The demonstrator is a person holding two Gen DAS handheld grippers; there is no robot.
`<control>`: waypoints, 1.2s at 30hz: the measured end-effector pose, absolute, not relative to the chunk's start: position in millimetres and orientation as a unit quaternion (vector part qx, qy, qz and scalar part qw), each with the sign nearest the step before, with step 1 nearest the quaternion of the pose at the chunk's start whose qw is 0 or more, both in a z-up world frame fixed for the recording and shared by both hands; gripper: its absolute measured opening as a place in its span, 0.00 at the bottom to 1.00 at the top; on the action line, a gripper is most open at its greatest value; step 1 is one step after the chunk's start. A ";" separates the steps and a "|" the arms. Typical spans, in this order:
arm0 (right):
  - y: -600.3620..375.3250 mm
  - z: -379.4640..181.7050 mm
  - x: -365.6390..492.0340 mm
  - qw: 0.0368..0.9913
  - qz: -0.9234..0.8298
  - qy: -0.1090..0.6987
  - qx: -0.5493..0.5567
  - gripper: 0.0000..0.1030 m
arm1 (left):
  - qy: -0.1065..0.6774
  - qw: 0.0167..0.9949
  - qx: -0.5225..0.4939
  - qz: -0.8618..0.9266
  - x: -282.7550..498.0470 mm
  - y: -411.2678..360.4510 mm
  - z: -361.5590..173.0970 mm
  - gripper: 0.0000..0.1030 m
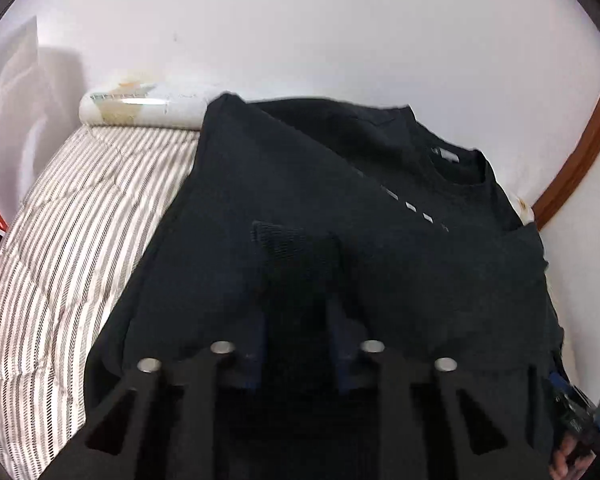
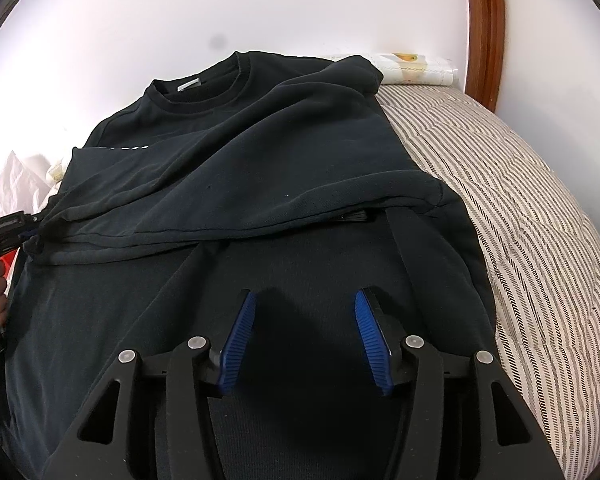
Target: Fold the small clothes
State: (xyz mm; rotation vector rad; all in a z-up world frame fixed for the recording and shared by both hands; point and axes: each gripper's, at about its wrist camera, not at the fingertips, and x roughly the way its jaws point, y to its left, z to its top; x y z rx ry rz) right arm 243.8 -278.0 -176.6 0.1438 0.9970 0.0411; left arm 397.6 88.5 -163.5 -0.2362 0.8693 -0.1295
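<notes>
Black sweatshirt (image 2: 260,152) under right tool (image 2: 305,304), fingers apart; cuff (image 1: 288,244) clamped in left tool (image 1: 298,280).

Soft even daylight, left view motion-blurred, strong fisheye bending, dark vignetted corners

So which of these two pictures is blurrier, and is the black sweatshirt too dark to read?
Left wrist view: softer, smeared at the sweatshirt edges, and the left gripper nearly vanishes in dark fabric. Right wrist view: sharper, folds visible, right gripper clear. Both bend the striped bedcover fisheye-style.
</notes>
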 end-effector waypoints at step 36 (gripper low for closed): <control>-305.6 -152.2 260.5 0.887 -0.071 0.456 0.003 0.53 | 0.384 0.923 -0.032 0.016 322.4 101.5 -131.6 0.16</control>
